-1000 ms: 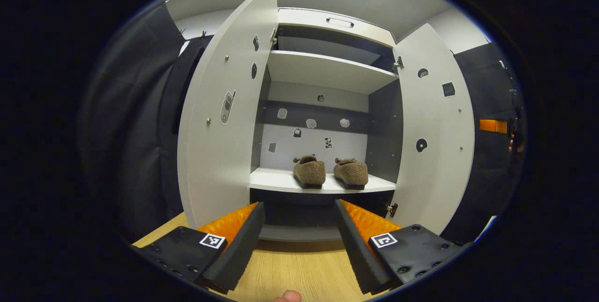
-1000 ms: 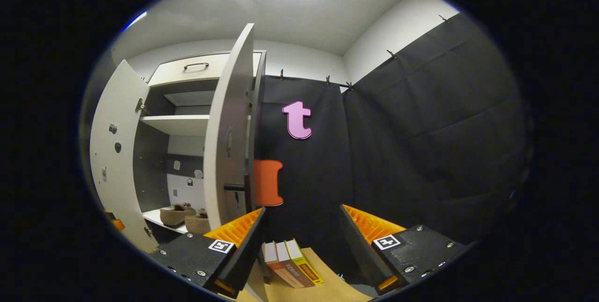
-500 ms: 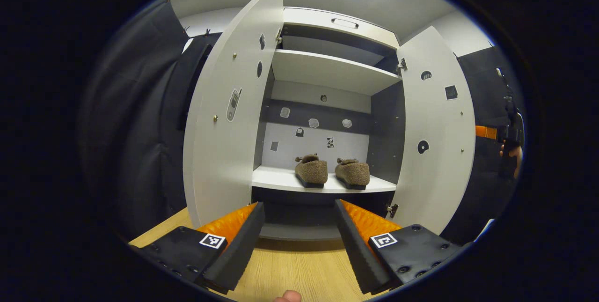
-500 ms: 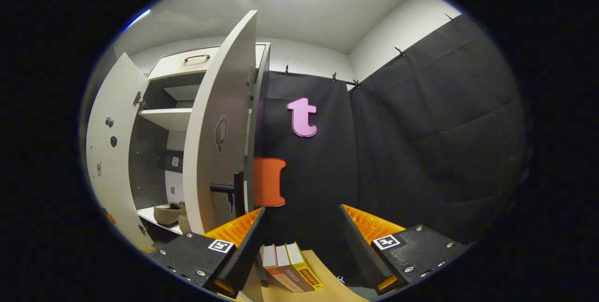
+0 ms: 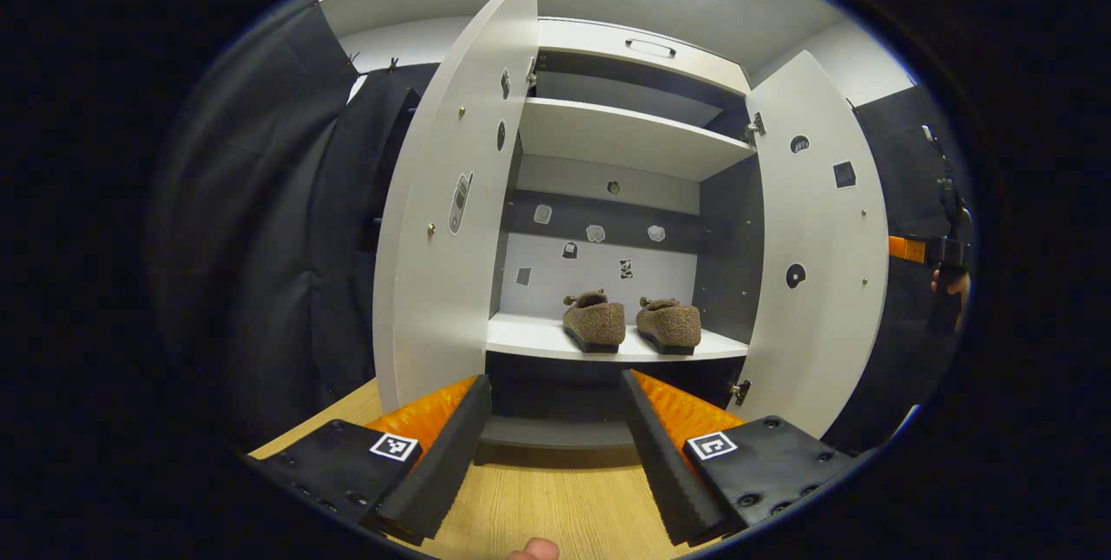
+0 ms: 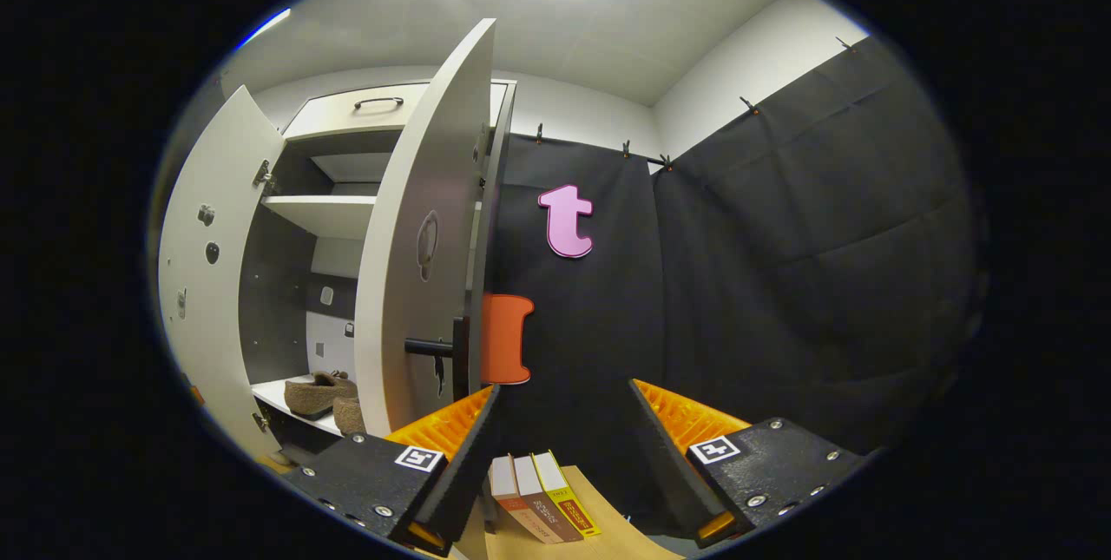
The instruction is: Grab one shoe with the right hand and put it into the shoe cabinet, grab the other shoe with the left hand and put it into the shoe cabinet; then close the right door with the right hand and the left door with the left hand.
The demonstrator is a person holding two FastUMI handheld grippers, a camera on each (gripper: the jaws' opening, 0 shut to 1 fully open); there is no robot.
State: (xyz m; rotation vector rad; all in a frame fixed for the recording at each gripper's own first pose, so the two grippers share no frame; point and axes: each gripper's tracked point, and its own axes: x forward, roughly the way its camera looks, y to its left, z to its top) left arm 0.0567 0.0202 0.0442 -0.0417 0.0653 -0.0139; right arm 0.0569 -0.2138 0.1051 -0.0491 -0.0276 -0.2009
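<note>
Landmark: shoe cabinet [image 5: 625, 139], both doors swung open.

Left of the cabinet opening: left door [image 5: 451, 204], inner face showing, its free edge toward the camera. Left gripper [image 5: 555, 447] hangs low in front of the cabinet over the tabletop [image 5: 538, 499], fingers spread wide, holding nothing.

Inside the cabinet, on the lower shelf [image 5: 538, 339]: both shoes, left shoe [image 5: 595, 322] and right shoe [image 5: 669, 325], side by side, toes inward. Placing looks finished.

Right of the opening: right door [image 6: 417, 230], seen nearly edge-on, its dark handle [image 6: 431, 348] sticking out on the outer face. Right gripper [image 6: 560, 456] sits just outside that door, beyond its free edge, fingers wide apart and empty. Books [image 6: 542, 504] lie on the tabletop below it.

Step in hand, by my reading: closing the right door. Best done by bringing a finger against the outer face near the handle side, far from the hinges, and pushing in a steady arc. Keep clear of the left door; it closes second.
</note>
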